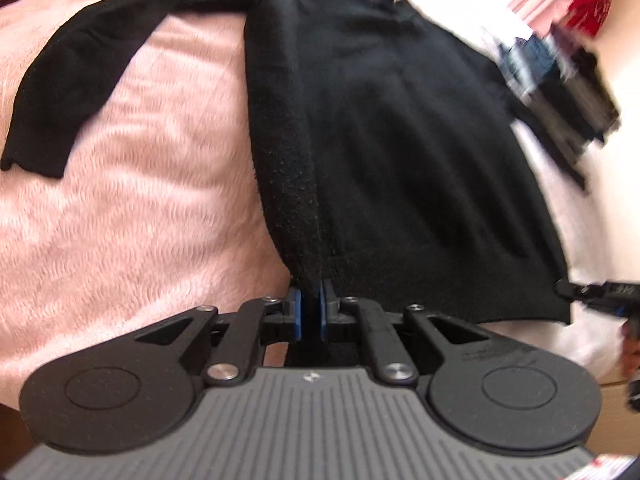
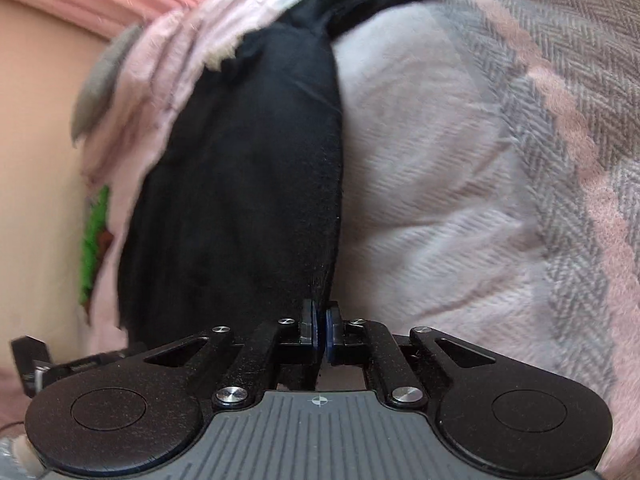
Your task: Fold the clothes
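With the left gripper (image 1: pixel 311 312) and right gripper (image 2: pixel 321 332) both pinched tight on the hem of the black knit sweater (image 1: pixel 384 152) spread on the pink fleece blanket (image 1: pixel 132 200), lift evenly, keeping the hem taut.

sweater (image 1: pixel 380 140): you have plain black knit | blanket (image 1: pixel 140 208): pink fuzzy pile under your left view | blanket, your right view (image 2: pixel 460 200): pale lilac-white, grey herringbone bands, pink stripe | gripper pads (image 1: pixel 297 312): blue on black fingers | folded stack (image 1: pixel 560 92): blue, black, blurred
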Motion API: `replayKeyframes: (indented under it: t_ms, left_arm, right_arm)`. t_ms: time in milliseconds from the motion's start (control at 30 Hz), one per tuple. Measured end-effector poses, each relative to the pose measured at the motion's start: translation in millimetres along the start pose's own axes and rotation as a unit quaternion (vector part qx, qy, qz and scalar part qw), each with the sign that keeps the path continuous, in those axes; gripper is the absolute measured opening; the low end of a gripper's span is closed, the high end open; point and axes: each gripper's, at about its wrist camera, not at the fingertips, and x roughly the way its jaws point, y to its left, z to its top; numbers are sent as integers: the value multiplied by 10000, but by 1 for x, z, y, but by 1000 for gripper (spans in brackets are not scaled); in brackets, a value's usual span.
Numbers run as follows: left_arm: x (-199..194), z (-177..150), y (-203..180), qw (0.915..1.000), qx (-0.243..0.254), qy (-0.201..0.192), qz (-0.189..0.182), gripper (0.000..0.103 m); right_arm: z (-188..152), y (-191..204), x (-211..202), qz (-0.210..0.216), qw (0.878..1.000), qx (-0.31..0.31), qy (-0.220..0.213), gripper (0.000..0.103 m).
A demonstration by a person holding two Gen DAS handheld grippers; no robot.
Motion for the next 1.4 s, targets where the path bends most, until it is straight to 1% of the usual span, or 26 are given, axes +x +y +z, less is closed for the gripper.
replayKeyframes:
  t_ms: [33,100,167,200,233,300,367,433,500,533,600,667,700,767,833,900,967,1000,1033,1067,1100,1133,1200,1267,1333,1400]
  left_arm:
    - [8,-4,1,9999,-16,32,130,9]
    - [10,-7,4,9998,-19,14,189,12]
    - [1,-6,2,9991,199,57,359,20]
    - [-6,-5,2,9983,346,48,477,27]
    - [-13,-4,4,9969,478,25,627,26]
    - [-27,-3,8,9937,644,-68,915,22]
    - [-38,1,16,9935,546,-318,944,22]
    - [-39,5,22,9951,249,-524,806,22]
    - [-25,8,23,9967,11,-510,629,22]
    - [-15,8,23,9976,-4,-405,562,23]
    - [-2,6,22,9973,89,-138,722,22]
    - [-11,10,26,9948,240,-318,941,20]
    - [-19,14,31,9912,334,-501,1176,20]
    - [-31,26,44,9807,557,-815,1688,27]
    - [-33,41,58,9667,865,-973,2202,53]
    - [-21,55,68,9515,1297,-944,2626,56]
    - [0,63,77,9404,1794,-697,2802,52]
    - [8,65,84,9385,2000,-459,2776,45]
    - [12,67,87,9383,2171,-364,2666,33]
    - [9,70,91,9383,2332,-328,2534,26]
    - [6,76,95,9386,2446,-270,2419,6]
    - [-1,84,101,9414,2439,-293,2310,4]
    - [-20,110,123,9527,2087,-569,2136,4]
    - [-41,146,154,9560,1646,-1005,2212,4]
    - [-69,187,192,9513,1062,-1610,2403,4]
    - [-90,225,236,9431,347,-2010,2624,5]
  right_arm:
    - [-3,-4,9,-153,9999,4,46,0]
    - [-5,-6,18,-410,9990,27,175,0]
    - [-2,6,15,-728,9965,-322,266,4]
    - [2,15,11,-1020,9929,-551,283,15]
    - [6,30,8,-1368,9870,-809,231,31]
    - [15,50,-5,-1831,9746,-1279,-169,36]
    - [23,68,-13,-1741,9664,-1754,-712,36]
    - [27,81,-5,-1352,9637,-2062,-1029,36]
    - [24,85,22,-1091,9658,-2198,-838,36]
    - [21,82,39,-1182,9663,-2210,-592,36]
    - [8,71,65,-1779,9582,-2240,41,35]
    - [-3,63,51,-1798,9557,-2329,-92,35]
    - [-2,62,47,-1818,9584,-2198,-23,35]
    - [7,58,38,-1799,9685,-1719,46,35]
    - [25,54,37,-1645,9798,-1138,13,36]
    - [39,51,39,-1747,9820,-719,-44,36]
    - [56,57,46,-1855,9820,-328,-137,36]
    - [62,57,47,-1861,9822,-170,-198,36]
    - [66,57,49,-1873,9820,-54,-253,36]
    - [71,59,50,-1918,9810,16,-303,36]
    - [76,61,50,-1984,9795,63,-354,36]
    - [85,63,50,-2069,9773,116,-431,36]
    - [93,69,47,-2164,9744,197,-579,36]
    - [105,82,43,-2208,9722,250,-741,36]
    - [116,100,54,-2268,9698,252,-861,36]
    - [122,106,56,-2315,9682,270,-914,36]
